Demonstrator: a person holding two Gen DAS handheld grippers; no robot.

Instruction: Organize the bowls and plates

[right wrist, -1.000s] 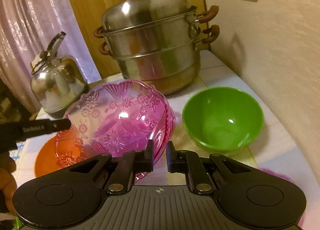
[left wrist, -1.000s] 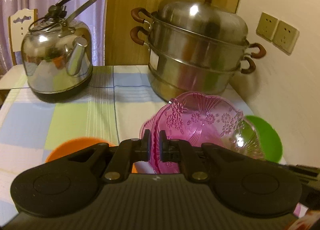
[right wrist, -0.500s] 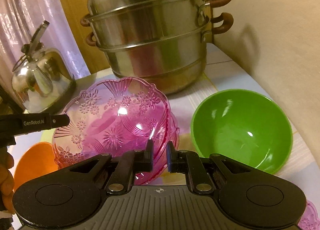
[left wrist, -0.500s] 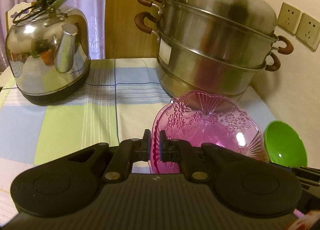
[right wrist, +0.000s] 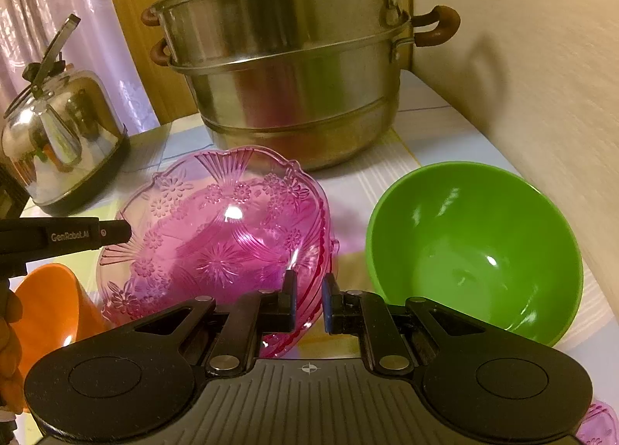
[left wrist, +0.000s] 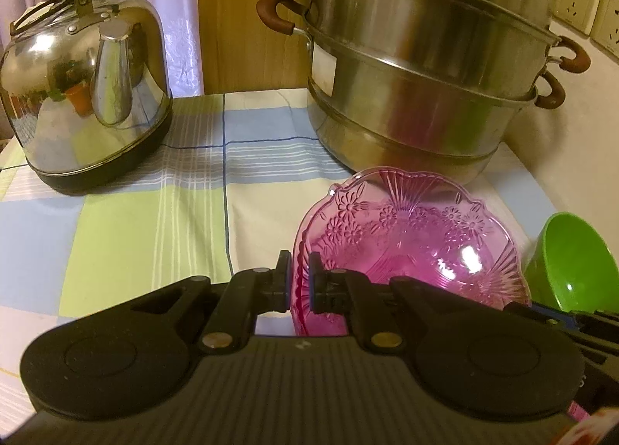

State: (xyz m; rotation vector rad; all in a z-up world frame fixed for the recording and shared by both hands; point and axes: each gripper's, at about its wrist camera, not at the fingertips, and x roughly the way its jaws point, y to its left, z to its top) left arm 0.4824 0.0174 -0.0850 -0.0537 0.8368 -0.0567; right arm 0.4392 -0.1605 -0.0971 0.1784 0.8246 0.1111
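Note:
A pink patterned glass bowl (left wrist: 418, 243) is held tilted above the checked tablecloth. My left gripper (left wrist: 298, 282) is shut on its left rim. My right gripper (right wrist: 308, 302) is shut on its right rim; the bowl (right wrist: 216, 236) fills the middle of the right wrist view. The left gripper (right wrist: 112, 230) shows at the bowl's far rim there. A green bowl (right wrist: 476, 251) stands on the table to the right, also in the left wrist view (left wrist: 572, 271). An orange bowl (right wrist: 50, 305) sits at lower left.
A big steel steamer pot (left wrist: 425, 69) stands just behind the bowls. A steel kettle (left wrist: 85, 96) stands at back left. The wall (right wrist: 541, 77) runs close along the right. Another pink piece (right wrist: 597, 425) peeks in at the bottom right corner.
Both grippers carried the pink bowl forward, toward the steamer pot and the green bowl. The pot and kettle loom larger. The orange bowl has dropped out of the left wrist view.

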